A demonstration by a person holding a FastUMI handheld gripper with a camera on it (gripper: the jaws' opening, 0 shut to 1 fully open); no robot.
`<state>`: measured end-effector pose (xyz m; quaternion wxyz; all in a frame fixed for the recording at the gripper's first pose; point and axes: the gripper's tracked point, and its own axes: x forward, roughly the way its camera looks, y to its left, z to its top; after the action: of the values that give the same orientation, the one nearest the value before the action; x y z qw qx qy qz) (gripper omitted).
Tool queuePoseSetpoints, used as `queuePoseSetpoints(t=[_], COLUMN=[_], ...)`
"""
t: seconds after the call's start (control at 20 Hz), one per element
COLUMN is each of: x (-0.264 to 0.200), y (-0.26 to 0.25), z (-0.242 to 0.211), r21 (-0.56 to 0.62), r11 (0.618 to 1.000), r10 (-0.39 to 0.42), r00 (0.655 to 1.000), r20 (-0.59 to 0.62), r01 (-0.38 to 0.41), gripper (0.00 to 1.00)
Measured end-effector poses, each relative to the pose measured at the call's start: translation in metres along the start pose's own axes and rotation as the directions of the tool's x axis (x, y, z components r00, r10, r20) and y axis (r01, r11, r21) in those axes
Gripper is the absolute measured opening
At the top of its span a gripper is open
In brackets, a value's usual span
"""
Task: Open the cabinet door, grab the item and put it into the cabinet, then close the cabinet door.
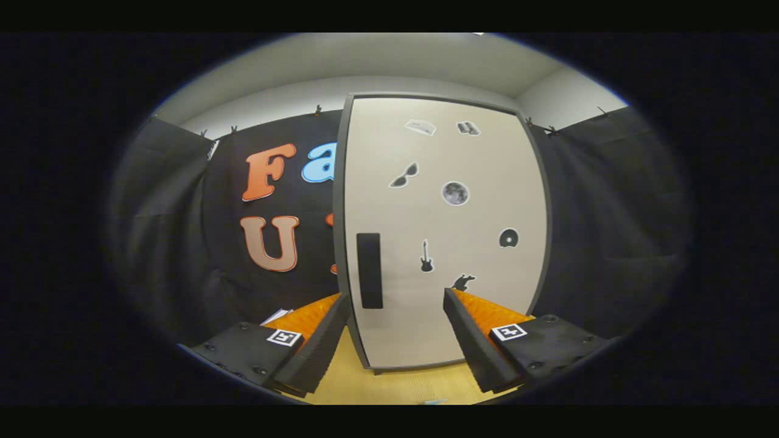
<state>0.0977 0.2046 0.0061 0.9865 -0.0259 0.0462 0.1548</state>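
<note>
Cabinet door [444,231] at frame centre is still closed, dark handle [369,271] untouched; your fingers [328,328] are spread open, empty. Every step remains.

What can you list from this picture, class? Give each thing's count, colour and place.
cabinet door: one, off-white with a dark frame, shut, just ahead of the fingers
handle: one, black, upright bar by the door's left edge
stickers: seven, grey and black, scattered over the door
table: one, light wood, under the cabinet and fingers
cloth wall: black, behind and beside the cabinet
paper: white, beyond the left finger
gripper: one, fingers open, holding nothing
</note>
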Motion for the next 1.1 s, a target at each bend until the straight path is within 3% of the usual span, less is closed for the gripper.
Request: queuePoseSetpoints(t=[0.25,0.45,0.5,0.65,0.75,0.8,1.1], x=[0.06,0.092,0.096,0.102,0.105,0.102,0.101], y=[0.021,0.018,0.018,0.018,0.015,0.016,0.015], z=[-0.007,-0.009,-0.012,-0.02,-0.021,-0.022,-0.024], r21=[-0.042,-0.052,-0.044,-0.023,-0.018,-0.007,0.016], r11=[0.999,0.999,0.999,1.0,1.0,1.0,1.0], r10=[0.004,-0.02,-0.019,-0.015,-0.021,-0.013,-0.012], r00=[0.999,0.997,0.996,0.99,0.989,0.988,0.988], r20=[-0.054,-0.078,-0.093,-0.143,-0.146,-0.157,-0.154], r01=[-0.007,0.016,0.015,0.012,0.019,0.013,0.015], gripper=[0.98,0.9,0.82,0.79,0.51,0.44,0.32])
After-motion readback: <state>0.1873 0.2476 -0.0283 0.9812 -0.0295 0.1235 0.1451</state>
